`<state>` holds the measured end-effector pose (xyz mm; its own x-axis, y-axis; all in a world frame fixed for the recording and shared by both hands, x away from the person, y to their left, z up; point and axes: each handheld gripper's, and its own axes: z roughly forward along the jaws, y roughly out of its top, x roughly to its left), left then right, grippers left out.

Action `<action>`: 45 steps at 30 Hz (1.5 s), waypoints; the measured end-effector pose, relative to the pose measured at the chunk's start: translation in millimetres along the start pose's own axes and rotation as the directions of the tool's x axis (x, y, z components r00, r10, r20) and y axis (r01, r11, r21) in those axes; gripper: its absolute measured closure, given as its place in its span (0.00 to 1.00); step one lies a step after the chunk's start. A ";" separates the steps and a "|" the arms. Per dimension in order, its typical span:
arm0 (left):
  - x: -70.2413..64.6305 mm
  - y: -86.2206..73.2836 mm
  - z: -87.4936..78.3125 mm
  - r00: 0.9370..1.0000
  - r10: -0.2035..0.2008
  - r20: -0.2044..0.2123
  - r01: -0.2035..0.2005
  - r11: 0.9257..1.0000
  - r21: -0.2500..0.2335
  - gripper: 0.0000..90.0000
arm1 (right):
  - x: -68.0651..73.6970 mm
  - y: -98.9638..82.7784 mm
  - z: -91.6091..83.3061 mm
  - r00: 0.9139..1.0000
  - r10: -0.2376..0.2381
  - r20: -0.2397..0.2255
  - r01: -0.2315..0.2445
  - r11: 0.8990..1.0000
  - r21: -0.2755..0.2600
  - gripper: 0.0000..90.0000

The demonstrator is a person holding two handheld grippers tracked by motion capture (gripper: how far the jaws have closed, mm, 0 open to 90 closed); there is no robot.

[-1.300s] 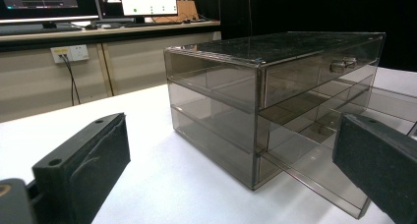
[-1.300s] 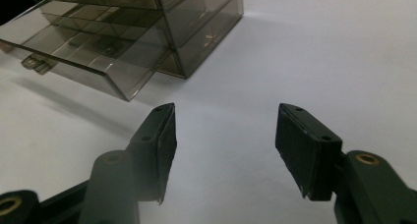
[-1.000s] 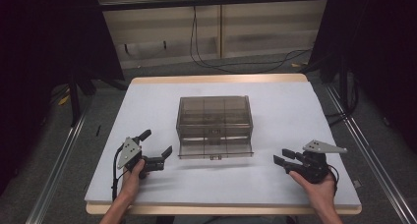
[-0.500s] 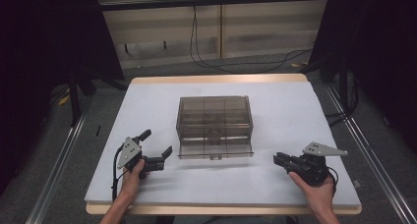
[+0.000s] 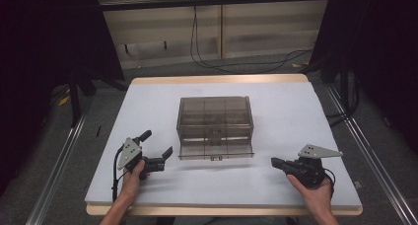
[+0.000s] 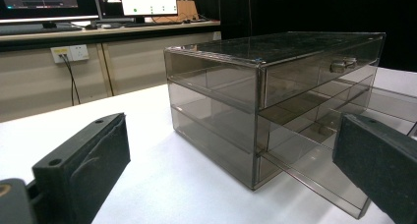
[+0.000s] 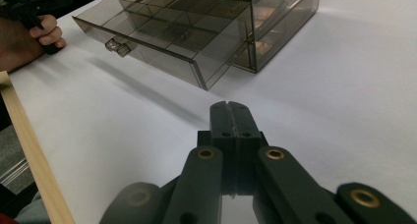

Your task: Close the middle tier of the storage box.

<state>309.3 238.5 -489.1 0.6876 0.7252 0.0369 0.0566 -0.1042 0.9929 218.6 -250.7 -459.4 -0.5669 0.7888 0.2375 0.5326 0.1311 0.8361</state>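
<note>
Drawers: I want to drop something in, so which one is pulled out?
The bottom drawer; it juts out past the closed ones above it.

Black two-jaw claws (image 5: 156,158), grey triangular top plates, brass-ringed screws, black cable

White table (image 5: 296,111); monitors (image 6: 147,0), wall socket (image 6: 69,52) in bkgd.
</note>
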 end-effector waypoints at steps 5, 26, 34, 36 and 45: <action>-0.5 0.0 0.3 1.000 -0.007 0.003 0.007 1.000 -0.002 0.01 | 2.5 0.4 2.1 1.000 -0.017 -0.026 0.017 1.000 0.004 1.00; 0.0 0.1 0.0 1.000 0.002 0.000 -0.002 1.000 0.002 0.01 | 20.0 3.8 9.8 0.992 -0.066 -0.104 0.069 0.997 0.026 1.00; -1.3 -0.1 0.9 1.000 -0.020 0.001 0.020 1.000 -0.009 0.01 | 28.0 5.7 16.2 0.991 -0.069 -0.116 0.074 0.997 0.038 1.00; -1.2 -0.1 0.9 1.000 -0.017 -0.001 0.017 1.000 -0.009 0.01 | 29.3 6.0 16.7 0.991 -0.069 -0.117 0.074 0.996 0.040 1.00; -0.6 0.1 0.3 1.000 -0.003 0.000 0.003 1.000 0.000 0.01 | 36.0 11.4 25.5 0.988 -0.090 -0.126 0.098 0.993 0.059 1.00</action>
<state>309.1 237.8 -489.1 0.6876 0.7253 0.0344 0.0586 -0.1026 0.9930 220.3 -205.5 -454.0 -0.6874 0.6917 0.2215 0.5107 0.2434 0.8246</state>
